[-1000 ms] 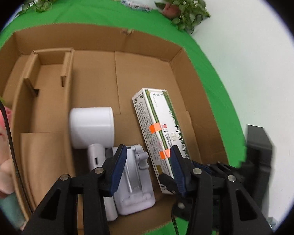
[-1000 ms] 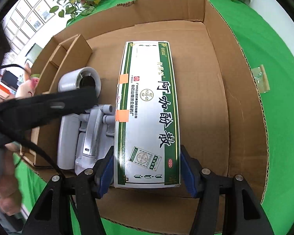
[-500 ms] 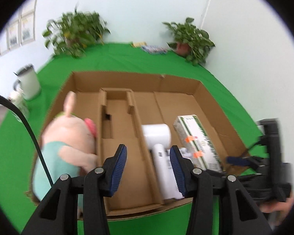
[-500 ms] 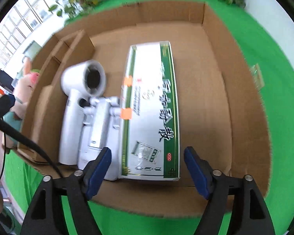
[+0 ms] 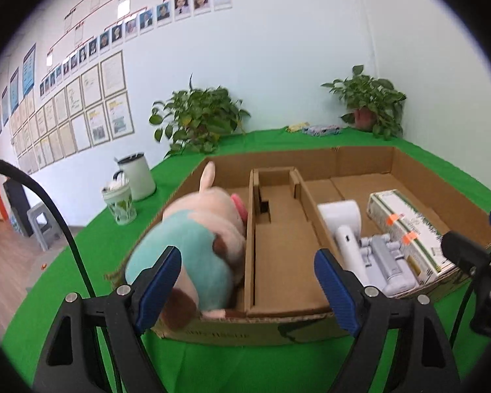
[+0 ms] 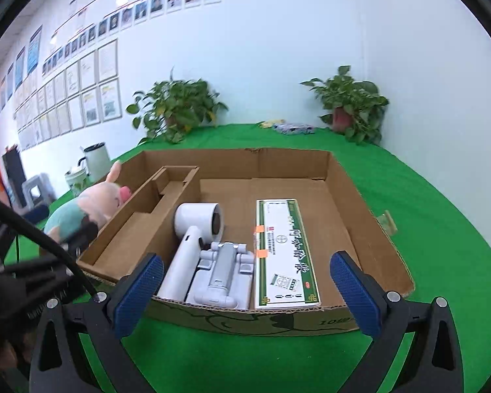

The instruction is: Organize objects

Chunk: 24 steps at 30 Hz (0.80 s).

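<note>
A shallow cardboard box (image 6: 350, 177) (image 5: 311, 322) sits on the green table. In it lie a pink and teal plush pig (image 5: 193, 229) (image 6: 81, 206) in the left section, a white hair dryer (image 6: 193, 235) (image 5: 342, 226), a grey plastic stand (image 6: 222, 271) (image 5: 386, 262) and a long white and green medicine box (image 6: 284, 249) (image 5: 409, 226). My left gripper (image 5: 248, 281) is open and empty, in front of the box's near wall. My right gripper (image 6: 245, 291) is open and empty, in front of the near wall by the medicine box.
A cardboard divider (image 5: 278, 229) forms a narrow middle section. Two cups (image 5: 127, 193) stand left of the box. Two potted plants (image 6: 176, 108) (image 6: 350, 104) and small packets (image 6: 291, 127) are at the table's back. A small wrapper (image 6: 387, 221) lies right of the box.
Both grippers have pulled back out of the box and tilted up to a level view. The right gripper let go of the medicine box, which now lies flat. Both jaws stand wider.
</note>
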Each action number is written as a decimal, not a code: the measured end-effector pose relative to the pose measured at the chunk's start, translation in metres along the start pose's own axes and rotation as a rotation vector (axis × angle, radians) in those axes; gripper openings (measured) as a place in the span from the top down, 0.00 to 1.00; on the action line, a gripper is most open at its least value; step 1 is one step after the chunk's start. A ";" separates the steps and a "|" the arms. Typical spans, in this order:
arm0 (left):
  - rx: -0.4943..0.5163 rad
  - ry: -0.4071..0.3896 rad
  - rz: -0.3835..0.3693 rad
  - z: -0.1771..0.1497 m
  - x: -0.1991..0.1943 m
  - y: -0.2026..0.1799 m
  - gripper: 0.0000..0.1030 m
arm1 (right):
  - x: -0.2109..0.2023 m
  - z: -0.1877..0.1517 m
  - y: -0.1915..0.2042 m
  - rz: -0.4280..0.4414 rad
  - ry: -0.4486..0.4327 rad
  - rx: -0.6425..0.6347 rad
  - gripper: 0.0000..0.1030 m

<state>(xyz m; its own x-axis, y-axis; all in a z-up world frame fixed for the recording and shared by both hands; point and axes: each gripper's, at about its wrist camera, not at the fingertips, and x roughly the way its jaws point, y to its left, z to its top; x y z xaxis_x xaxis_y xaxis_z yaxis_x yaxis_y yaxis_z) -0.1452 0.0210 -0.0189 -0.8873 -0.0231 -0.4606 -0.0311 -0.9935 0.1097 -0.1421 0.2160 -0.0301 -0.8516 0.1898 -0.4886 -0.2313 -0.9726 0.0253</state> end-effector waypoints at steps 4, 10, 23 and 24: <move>0.017 -0.007 0.037 -0.009 0.008 -0.004 0.19 | 0.004 -0.010 -0.006 -0.012 0.004 0.003 0.00; 0.052 -0.003 0.049 -0.012 0.015 -0.012 0.14 | 0.015 -0.022 -0.005 -0.038 -0.002 -0.021 0.00; 0.053 0.011 0.049 -0.014 0.016 -0.013 0.09 | 0.018 -0.028 -0.006 -0.064 -0.040 -0.016 0.00; 0.053 0.011 0.049 -0.014 0.016 -0.013 0.09 | 0.020 -0.027 -0.005 -0.060 -0.035 -0.020 0.00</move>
<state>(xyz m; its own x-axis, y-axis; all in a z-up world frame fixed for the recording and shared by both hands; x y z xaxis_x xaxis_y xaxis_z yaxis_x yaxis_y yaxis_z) -0.1528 0.0317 -0.0402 -0.8832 -0.0729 -0.4633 -0.0123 -0.9839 0.1783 -0.1455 0.2214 -0.0639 -0.8525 0.2519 -0.4581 -0.2731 -0.9618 -0.0207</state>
